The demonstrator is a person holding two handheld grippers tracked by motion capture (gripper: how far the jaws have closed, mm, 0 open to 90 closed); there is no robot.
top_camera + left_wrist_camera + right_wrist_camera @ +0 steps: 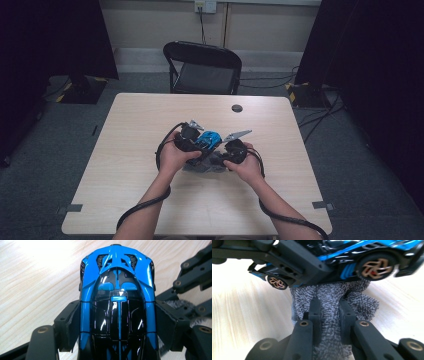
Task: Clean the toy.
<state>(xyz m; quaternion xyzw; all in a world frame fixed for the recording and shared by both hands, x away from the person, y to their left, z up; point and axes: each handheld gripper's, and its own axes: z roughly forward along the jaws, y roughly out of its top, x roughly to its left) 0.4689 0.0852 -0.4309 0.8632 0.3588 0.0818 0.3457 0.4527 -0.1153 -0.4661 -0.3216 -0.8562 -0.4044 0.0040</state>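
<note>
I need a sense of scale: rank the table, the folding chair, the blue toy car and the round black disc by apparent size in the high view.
1. Table
2. Folding chair, though it stands farther from the camera, so it looks smaller than it is
3. Blue toy car, partly hidden by the hands
4. Round black disc

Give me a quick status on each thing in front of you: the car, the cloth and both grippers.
toy car: blue and black, clamped by its sides, held above the table.
left gripper: shut on the toy car, pads on both flanks.
grey cloth: bunched, pinched between the jaws, pressed up under the car.
right gripper: shut on the grey cloth.
table: light wood, bare around the hands.
folding chair: black, unfolded, behind the table.
</note>
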